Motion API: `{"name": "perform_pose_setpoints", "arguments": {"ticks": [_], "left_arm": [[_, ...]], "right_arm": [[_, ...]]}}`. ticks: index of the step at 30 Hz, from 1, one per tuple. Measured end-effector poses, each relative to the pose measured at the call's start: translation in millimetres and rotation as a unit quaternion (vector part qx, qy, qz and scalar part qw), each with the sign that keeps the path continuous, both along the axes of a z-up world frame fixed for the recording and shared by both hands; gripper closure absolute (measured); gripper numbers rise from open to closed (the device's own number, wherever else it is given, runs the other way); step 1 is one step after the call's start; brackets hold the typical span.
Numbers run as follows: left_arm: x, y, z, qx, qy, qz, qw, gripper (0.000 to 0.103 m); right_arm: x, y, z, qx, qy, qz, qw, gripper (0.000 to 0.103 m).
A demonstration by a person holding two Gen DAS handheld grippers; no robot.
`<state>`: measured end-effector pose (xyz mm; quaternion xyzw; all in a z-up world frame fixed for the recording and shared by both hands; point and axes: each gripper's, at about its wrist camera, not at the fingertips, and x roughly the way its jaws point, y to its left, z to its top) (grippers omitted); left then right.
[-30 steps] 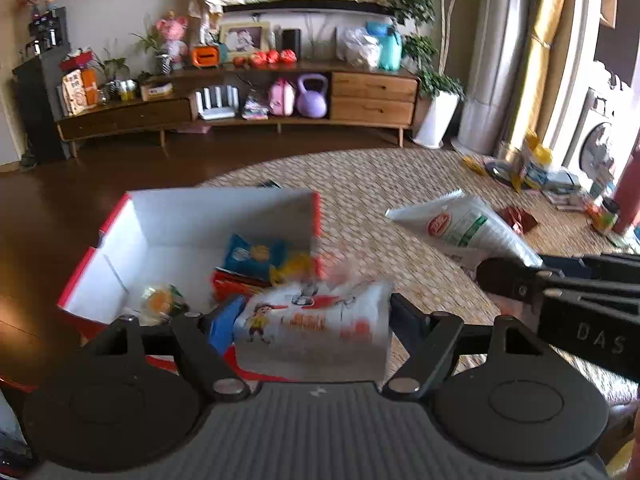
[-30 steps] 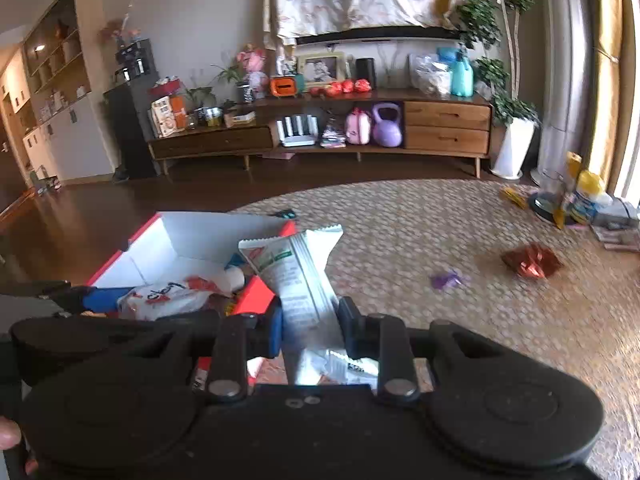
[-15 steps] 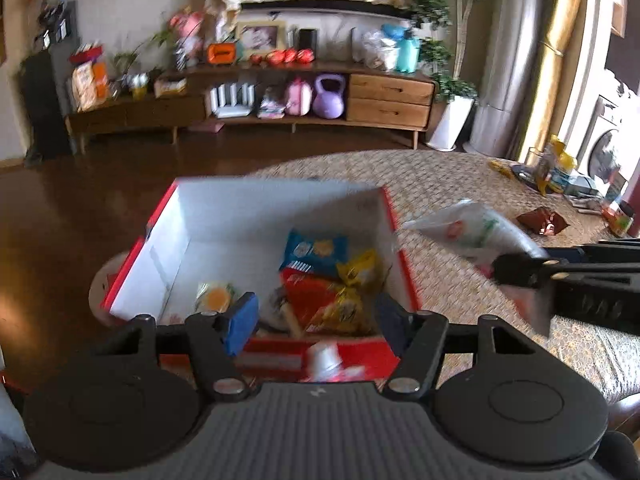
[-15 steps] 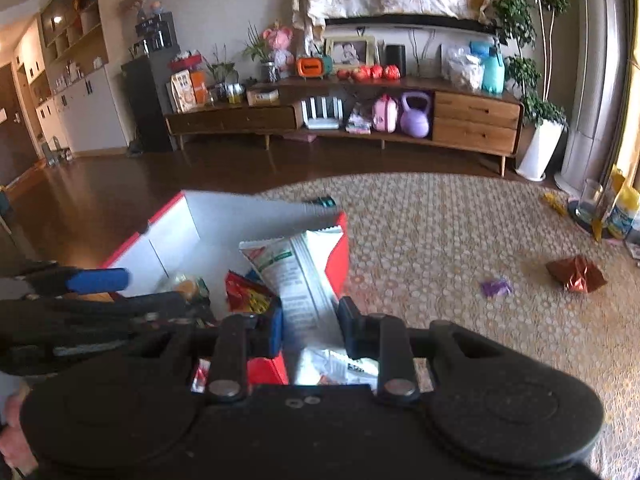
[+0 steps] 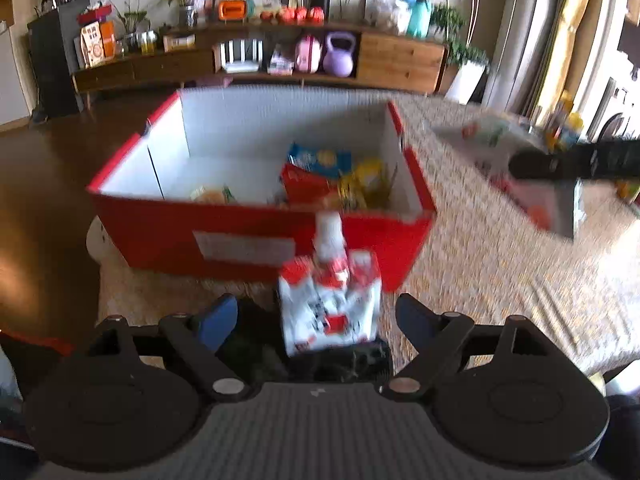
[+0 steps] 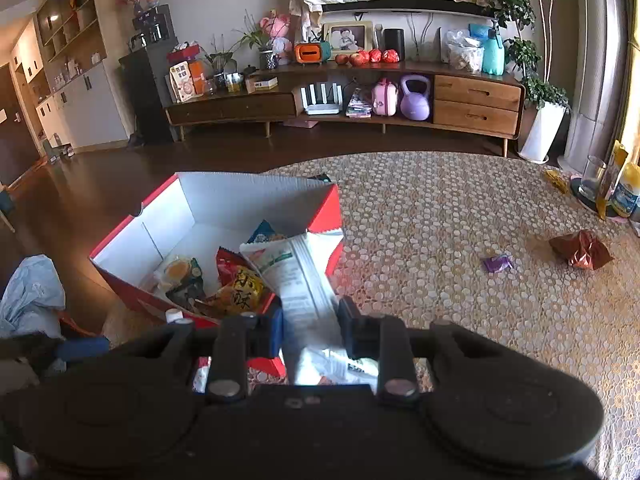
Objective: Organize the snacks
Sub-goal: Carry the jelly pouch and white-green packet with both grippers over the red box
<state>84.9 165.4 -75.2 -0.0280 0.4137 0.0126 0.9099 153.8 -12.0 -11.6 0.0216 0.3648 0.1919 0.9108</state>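
Observation:
A red box (image 5: 168, 236) with a white inside holds several snack packs. A white-and-red snack pack (image 5: 328, 304) is outside it, blurred, against the near wall. My left gripper (image 5: 316, 316) straddles that pack; its jaws are opening and the blue pads stand clear of it on both sides. My right gripper (image 6: 312, 320) is shut on a long white snack packet (image 6: 300, 272), whose top reaches over the red box's (image 6: 132, 292) near right corner. In the left wrist view the right gripper (image 5: 560, 164) and its white packet (image 5: 532, 196) hang to the right of the box.
The box stands on a patterned rug (image 6: 440, 240). A purple wrapper (image 6: 497, 263) and a brown-red packet (image 6: 581, 249) lie on the rug to the right. Bottles and a glass (image 6: 596, 180) stand at its far right edge. A light blue bag (image 6: 32, 292) lies left of the box.
My left gripper let go of the white-and-red pack, opened wide and drew back and down; the pack now sits outside the box. My right gripper carried the white packet closer to the box.

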Motion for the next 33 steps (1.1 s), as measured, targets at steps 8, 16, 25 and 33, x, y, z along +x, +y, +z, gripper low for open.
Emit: {"name": "perform_pose_setpoints", "arguments": {"ticks": [8, 16, 25, 33], "left_arm": [[15.0, -21.8, -36.6, 0.032, 0.005, 0.037, 0.9988, 0.016], [23.7, -20.4, -46.2, 0.024, -0.012, 0.063, 0.9976, 0.028], [21.5, -14.8, -38.9, 0.004, -0.008, 0.057, 0.9983, 0.035], [8.5, -4.2, -5.7, -0.010, -0.007, 0.054, 0.9985, 0.035]], "right_arm": [[-0.9, -2.1, -0.7, 0.005, 0.004, -0.001, 1.000, 0.077], [0.5, -2.7, -3.8, 0.003, 0.003, 0.006, 1.000, 0.081], [4.0, -9.3, -12.6, 0.006, 0.017, 0.004, 1.000, 0.082], [-3.5, -12.7, 13.8, 0.016, -0.013, 0.016, 1.000, 0.082]]}}
